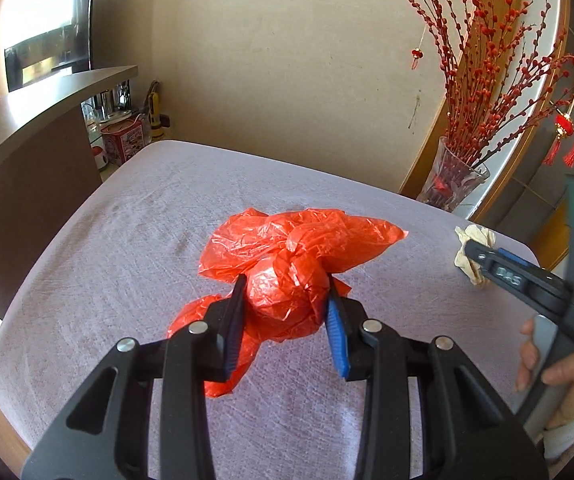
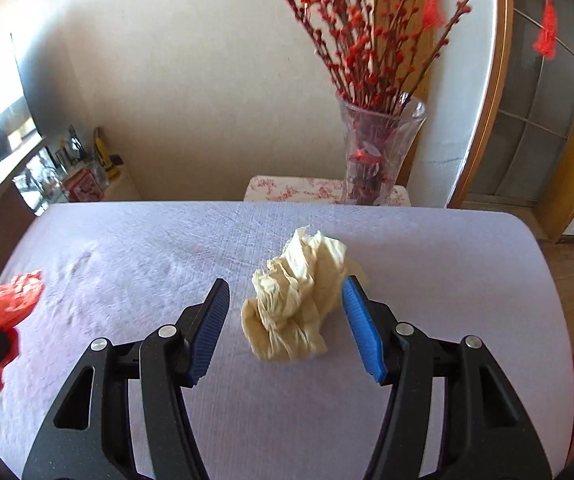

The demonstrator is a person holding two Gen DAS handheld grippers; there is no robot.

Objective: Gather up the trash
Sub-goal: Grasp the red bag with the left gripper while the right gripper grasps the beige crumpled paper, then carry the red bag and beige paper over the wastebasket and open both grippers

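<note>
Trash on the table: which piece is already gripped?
The red plastic bag, pinched between the left gripper fingers. The crumpled beige paper sits ungripped between the open right gripper fingers.

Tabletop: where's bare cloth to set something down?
Free: the stretch between the red plastic bag and crumpled paper, plus the far strip along the wall edge. Crowded: around each piece, where the left tongs and right tongs sit.

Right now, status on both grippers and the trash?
Left gripper clamped on red plastic bag. Right gripper open around crumpled tissue, not yet gripped. Both on the cloth-covered table, nothing blocking.
</note>
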